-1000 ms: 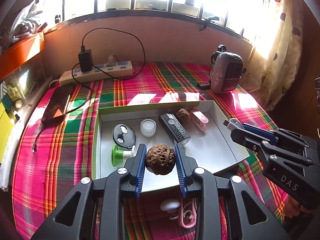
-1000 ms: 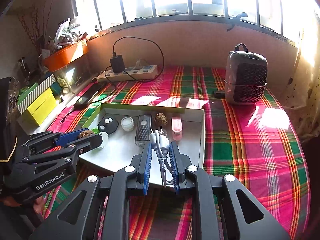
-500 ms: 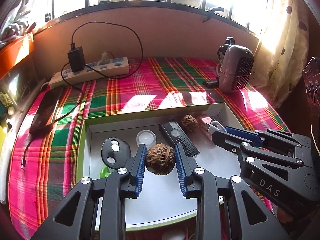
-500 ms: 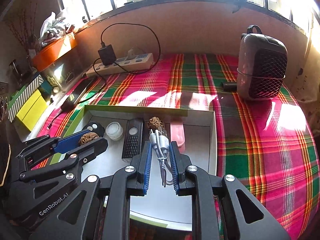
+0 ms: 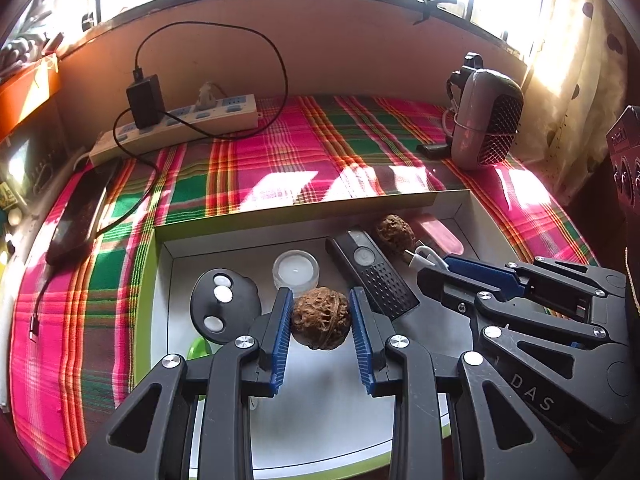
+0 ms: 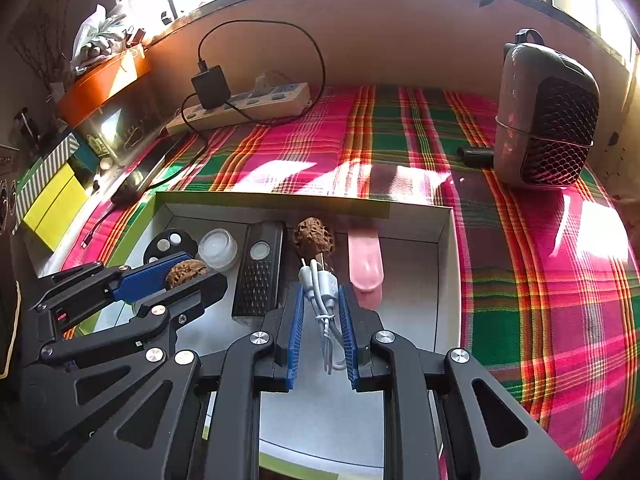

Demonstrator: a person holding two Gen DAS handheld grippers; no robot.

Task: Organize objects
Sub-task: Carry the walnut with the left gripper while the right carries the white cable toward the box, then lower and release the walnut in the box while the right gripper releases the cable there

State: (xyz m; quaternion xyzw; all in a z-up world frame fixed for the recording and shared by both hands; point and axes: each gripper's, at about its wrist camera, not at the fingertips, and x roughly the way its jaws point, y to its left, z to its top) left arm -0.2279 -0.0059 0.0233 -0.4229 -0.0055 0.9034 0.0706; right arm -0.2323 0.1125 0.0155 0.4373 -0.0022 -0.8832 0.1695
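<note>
My left gripper (image 5: 320,300) is shut on a brown walnut (image 5: 320,318) and hangs over the white tray (image 5: 304,210). My right gripper (image 6: 320,292) is shut on a coiled white cable (image 6: 320,284), also above the tray (image 6: 448,248). In the tray lie a black round remote (image 5: 220,304), a small clear jar (image 5: 296,270), a black grille remote (image 5: 372,276), a second walnut (image 5: 394,230) and a pink case (image 5: 440,236). The right gripper (image 5: 436,268) shows at the right of the left wrist view, and the left gripper (image 6: 192,276) at the left of the right wrist view.
A plaid cloth (image 6: 540,280) covers the table. At the back stand a power strip (image 5: 176,124) with a black charger (image 5: 144,100) and a small heater (image 6: 548,116). A phone (image 5: 80,212) lies at the left. Yellow boxes (image 6: 52,208) sit beyond the table's left edge.
Both grippers have moved forward and down over the tray, each still holding its object. The tray's contents now look closer and larger.
</note>
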